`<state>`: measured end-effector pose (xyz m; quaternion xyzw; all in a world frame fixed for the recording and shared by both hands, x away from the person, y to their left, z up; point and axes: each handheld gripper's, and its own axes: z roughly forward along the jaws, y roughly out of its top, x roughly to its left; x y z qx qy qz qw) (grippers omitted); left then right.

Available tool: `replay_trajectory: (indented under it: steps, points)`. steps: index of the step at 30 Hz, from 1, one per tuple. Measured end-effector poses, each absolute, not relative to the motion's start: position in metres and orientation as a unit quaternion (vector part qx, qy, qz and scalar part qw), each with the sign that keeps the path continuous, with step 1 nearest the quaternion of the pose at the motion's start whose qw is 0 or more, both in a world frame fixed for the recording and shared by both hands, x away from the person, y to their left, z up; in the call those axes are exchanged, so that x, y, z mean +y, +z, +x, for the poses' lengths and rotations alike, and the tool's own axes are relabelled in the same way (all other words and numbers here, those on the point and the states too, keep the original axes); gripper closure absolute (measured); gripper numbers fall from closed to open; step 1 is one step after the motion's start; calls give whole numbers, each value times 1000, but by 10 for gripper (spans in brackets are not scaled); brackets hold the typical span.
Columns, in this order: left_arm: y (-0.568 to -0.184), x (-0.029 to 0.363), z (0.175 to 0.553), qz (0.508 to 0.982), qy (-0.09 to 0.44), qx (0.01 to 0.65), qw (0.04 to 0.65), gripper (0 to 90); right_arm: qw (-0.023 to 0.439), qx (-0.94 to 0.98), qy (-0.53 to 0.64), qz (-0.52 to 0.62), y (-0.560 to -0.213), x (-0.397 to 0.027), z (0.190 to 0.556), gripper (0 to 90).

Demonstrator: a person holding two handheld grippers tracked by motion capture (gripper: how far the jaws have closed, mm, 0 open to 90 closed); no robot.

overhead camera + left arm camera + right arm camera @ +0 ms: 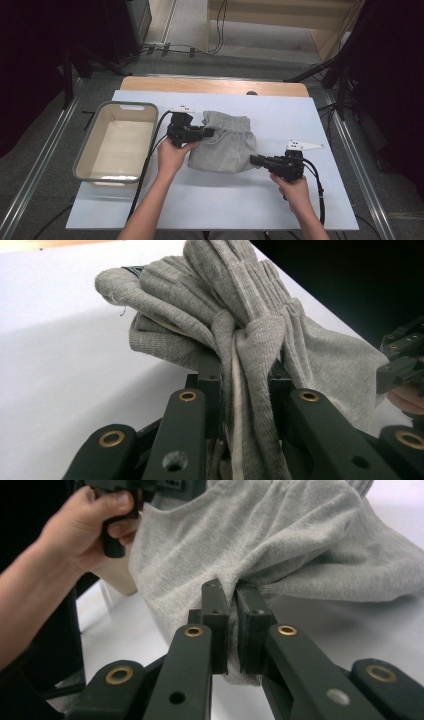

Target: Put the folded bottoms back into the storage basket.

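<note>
The left gripper (209, 132) was clamped on a thick bunch of the grey garment (225, 147), its jaws pressed into gathered folds near the elastic waistband, as the left gripper view made plain (245, 355); the right gripper (254, 160) pinched a thinner edge of the same cloth (280, 545), its jaws nearly together with only a fold of fabric between them. In the high view the garment sat near the middle of the white tabletop (280, 205), bunched into a loose mound; its waistband end lay toward 11 o'clock by the left gripper, its lower corner toward 4 o'clock by the right gripper. The cloth looked partly raised at both grips rather than lying flat, though part of it appeared to rest on the tabletop. Out at 9 o'clock from the garment stood a grey-rimmed bin (82, 150), well apart from the cloth, with nothing visible inside. Judging from this, both holds were secured and the handling was at an early to middle stage; the garment was neither folded neatly nor placed in the bin; smoothing, folding or carrying it across appeared to remain.
</note>
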<state>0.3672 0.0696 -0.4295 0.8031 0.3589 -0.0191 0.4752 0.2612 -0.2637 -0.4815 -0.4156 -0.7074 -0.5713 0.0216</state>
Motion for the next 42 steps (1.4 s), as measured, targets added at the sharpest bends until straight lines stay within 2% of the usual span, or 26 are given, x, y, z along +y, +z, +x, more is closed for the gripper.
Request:
replay_trajectory:
  steps: [21, 42]
  points:
    - [-395, 75, 370, 798, -22, 348, 492, 764, 2, -699, -607, -377, -444, -258, 264, 824]
    - [-369, 104, 369, 790, -10, 353, 501, 765, 1, -704, -621, -344, -415, -229, 271, 824]
